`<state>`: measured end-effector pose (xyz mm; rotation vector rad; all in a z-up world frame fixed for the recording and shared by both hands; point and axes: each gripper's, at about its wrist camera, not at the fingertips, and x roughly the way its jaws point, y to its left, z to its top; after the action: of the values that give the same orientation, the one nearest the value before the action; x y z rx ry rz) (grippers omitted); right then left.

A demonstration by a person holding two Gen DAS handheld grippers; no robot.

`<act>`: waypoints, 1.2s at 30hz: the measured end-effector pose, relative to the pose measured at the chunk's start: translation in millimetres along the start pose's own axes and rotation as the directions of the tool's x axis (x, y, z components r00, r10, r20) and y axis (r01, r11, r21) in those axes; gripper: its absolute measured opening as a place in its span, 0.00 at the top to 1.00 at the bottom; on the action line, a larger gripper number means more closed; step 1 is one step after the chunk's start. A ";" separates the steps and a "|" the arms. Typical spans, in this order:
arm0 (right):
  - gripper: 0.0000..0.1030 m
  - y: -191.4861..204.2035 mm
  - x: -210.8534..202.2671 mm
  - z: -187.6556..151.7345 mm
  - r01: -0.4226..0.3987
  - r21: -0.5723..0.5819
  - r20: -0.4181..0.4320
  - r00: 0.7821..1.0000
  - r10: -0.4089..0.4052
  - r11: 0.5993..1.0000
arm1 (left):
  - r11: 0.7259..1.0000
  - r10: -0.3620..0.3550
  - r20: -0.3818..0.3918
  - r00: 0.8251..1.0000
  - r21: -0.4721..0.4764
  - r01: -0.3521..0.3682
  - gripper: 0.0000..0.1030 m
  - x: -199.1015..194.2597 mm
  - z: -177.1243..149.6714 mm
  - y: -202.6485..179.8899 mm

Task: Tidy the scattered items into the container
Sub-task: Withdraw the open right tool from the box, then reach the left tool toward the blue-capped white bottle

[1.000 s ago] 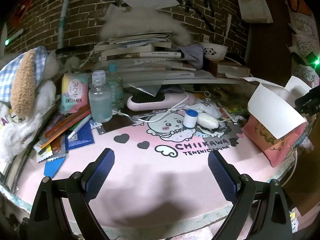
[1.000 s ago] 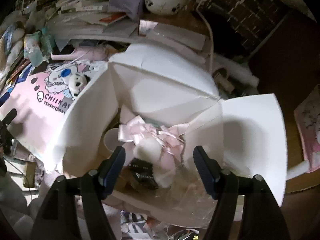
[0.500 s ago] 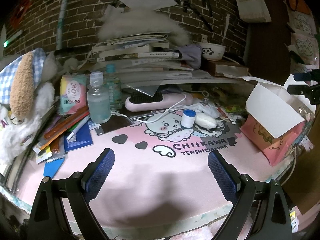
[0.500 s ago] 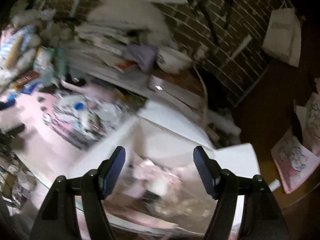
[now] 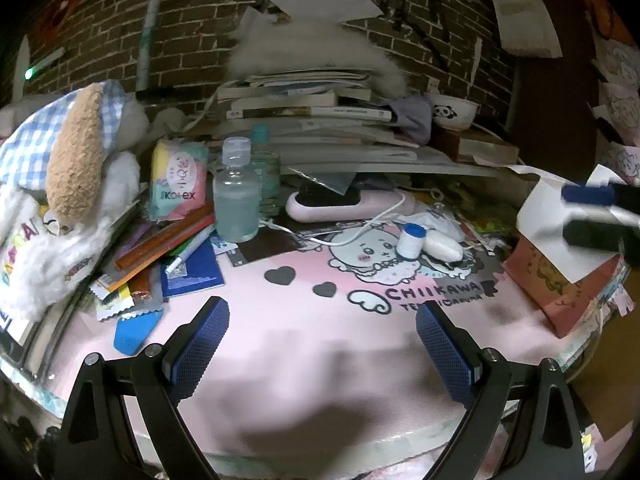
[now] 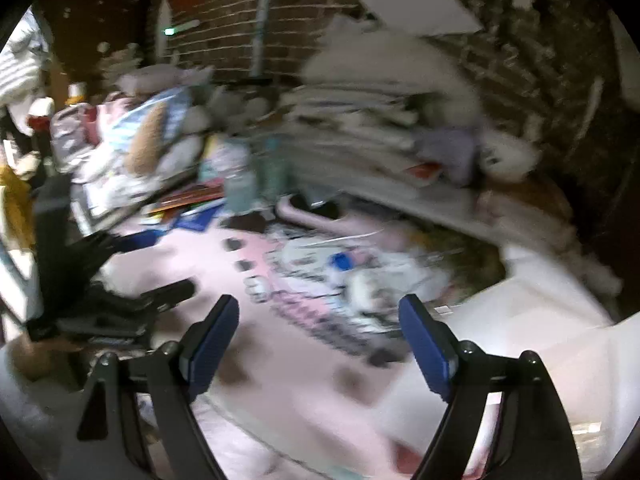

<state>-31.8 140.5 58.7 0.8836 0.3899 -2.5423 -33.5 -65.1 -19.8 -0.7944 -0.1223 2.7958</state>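
The pink box (image 5: 560,280) with white flaps stands at the right edge of the pink mat (image 5: 320,340); its white flap (image 6: 552,312) fills the right of the blurred right wrist view. A small white bottle with a blue cap (image 5: 410,236) lies beside a white plush toy (image 5: 442,242) on the mat's printed figure; the blue cap (image 6: 340,261) shows as a blur. My left gripper (image 5: 322,340) hovers open and empty over the mat's near edge. My right gripper (image 6: 318,336) is open and empty above the mat, seen from the left wrist as a blurred gripper (image 5: 592,216) over the box.
A clear bottle (image 5: 236,200), a Kotex pack (image 5: 178,180), pens and packets (image 5: 160,248) and a blue booklet (image 5: 194,272) crowd the left. A pink hairbrush (image 5: 344,204) with a white cord lies behind. A plush dog (image 5: 68,168) sits far left; stacked books (image 5: 312,120) line the brick wall.
My right gripper has swung up and left out of the box, from facing its contents to facing the mat. The left gripper has stayed nearly still.
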 end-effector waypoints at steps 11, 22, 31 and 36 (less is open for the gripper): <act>0.22 13.7 31.6 -48.0 -0.143 0.095 -0.039 0.988 0.147 0.985 | 0.990 -0.133 -0.042 0.990 0.035 0.135 0.09 39.6 17.0 -5.6; 0.22 3.9 37.6 -87.2 -0.187 0.193 -0.040 0.979 0.198 0.963 | 0.969 -0.200 -0.120 0.972 0.124 0.215 0.21 81.2 41.3 -45.9; 0.22 -9.4 40.0 -99.9 -0.197 0.236 -0.030 0.977 0.210 0.952 | 0.947 -0.196 -0.237 0.952 0.208 0.246 0.46 122.4 53.1 -80.9; 0.22 -15.6 43.0 -103.5 -0.211 0.254 -0.026 0.974 0.225 0.944 | 0.943 -0.177 -0.278 0.944 0.227 0.244 0.51 138.5 57.0 -91.4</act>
<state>-15.7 181.8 -45.4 1.0273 -0.0171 -2.3973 -159.8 56.4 -28.8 -0.9968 0.1871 2.4183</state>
